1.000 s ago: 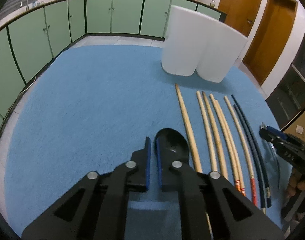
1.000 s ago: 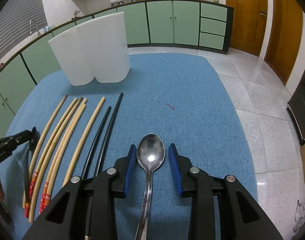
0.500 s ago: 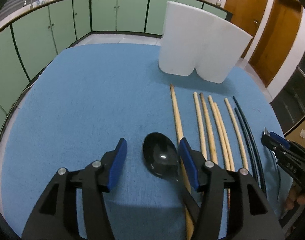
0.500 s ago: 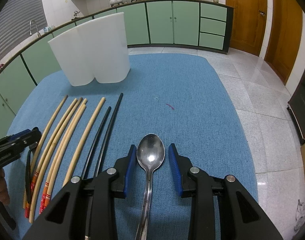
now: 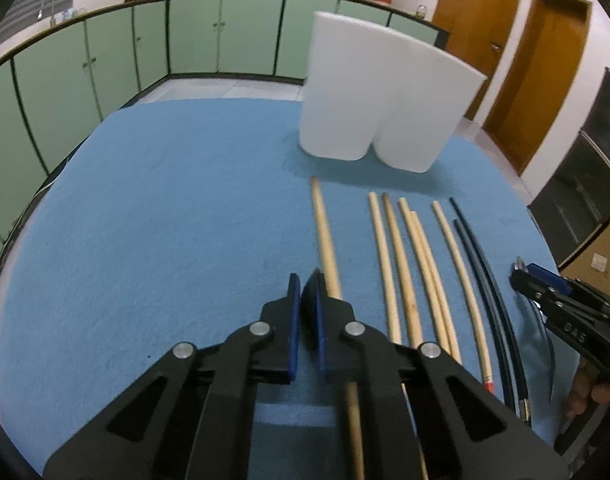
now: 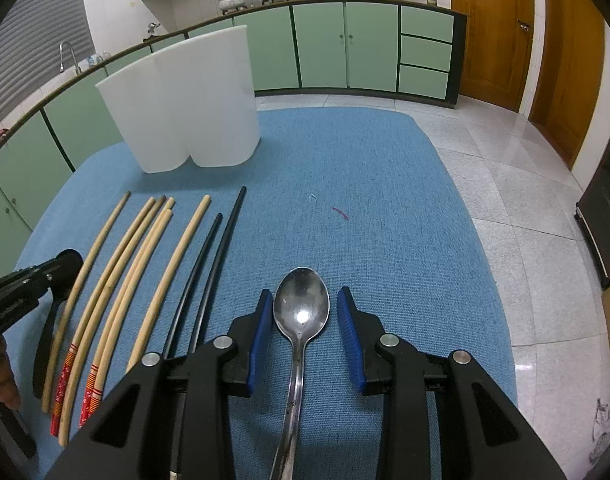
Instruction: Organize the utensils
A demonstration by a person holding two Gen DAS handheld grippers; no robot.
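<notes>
In the left wrist view my left gripper [image 5: 303, 294] is shut on a black spoon [image 5: 307, 304], whose bowl is pinched edge-on between the blue pads. It also shows in the right wrist view [image 6: 63, 270], the spoon handle [image 6: 45, 340] hanging down. My right gripper [image 6: 305, 312] is open over the blue cloth, its pads on either side of a steel spoon [image 6: 301, 308] lying flat. Several wooden chopsticks [image 5: 409, 264] and two black chopsticks [image 5: 485, 272] lie side by side between the grippers. A white two-compartment holder [image 5: 381, 96] stands upright beyond them.
The blue cloth [image 5: 165, 220] covers a round table. Green cabinets [image 6: 369, 44] and a wooden door [image 6: 489, 32] lie past the table edge. Two small threads [image 6: 339, 212] lie on the cloth right of the chopsticks.
My left gripper opened around the black spoon half a second ago and has now shut on its bowl, turned edge-on. The right gripper has not moved.
</notes>
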